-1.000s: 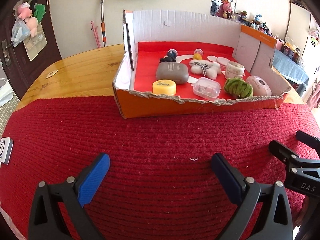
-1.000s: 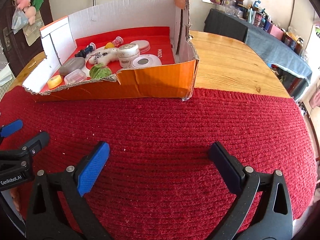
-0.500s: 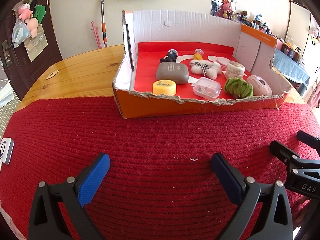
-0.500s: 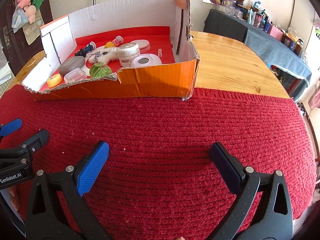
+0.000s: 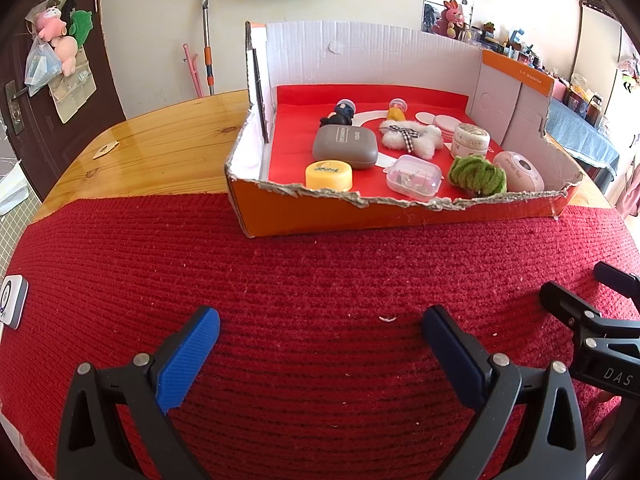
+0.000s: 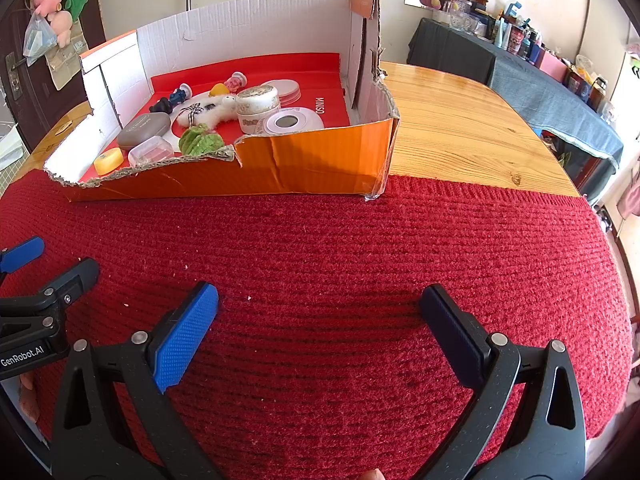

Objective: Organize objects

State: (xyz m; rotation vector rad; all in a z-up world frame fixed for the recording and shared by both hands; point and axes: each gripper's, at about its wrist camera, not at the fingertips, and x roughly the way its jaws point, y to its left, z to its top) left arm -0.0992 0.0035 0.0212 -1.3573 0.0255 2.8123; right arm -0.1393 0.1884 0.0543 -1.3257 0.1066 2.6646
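An orange cardboard box [image 5: 400,214] with a red floor stands at the far edge of the red mat; it also shows in the right wrist view [image 6: 304,156]. Inside lie a grey case [image 5: 345,146], a yellow tin [image 5: 329,175], a clear plastic box [image 5: 414,177], a green scrunchie [image 5: 476,175], a white plush [image 5: 412,138], a cream jar [image 5: 470,140], a pink round case [image 5: 518,171] and small figurines [image 5: 340,114]. My left gripper [image 5: 320,334] is open and empty above the mat, short of the box. My right gripper [image 6: 320,312] is open and empty, to its right.
The red knitted mat [image 5: 312,280] covers the near half of a wooden table [image 6: 460,128]. A small white device [image 5: 12,306] lies at the mat's left edge. A dark-covered side table with bottles [image 6: 520,60] stands at the right.
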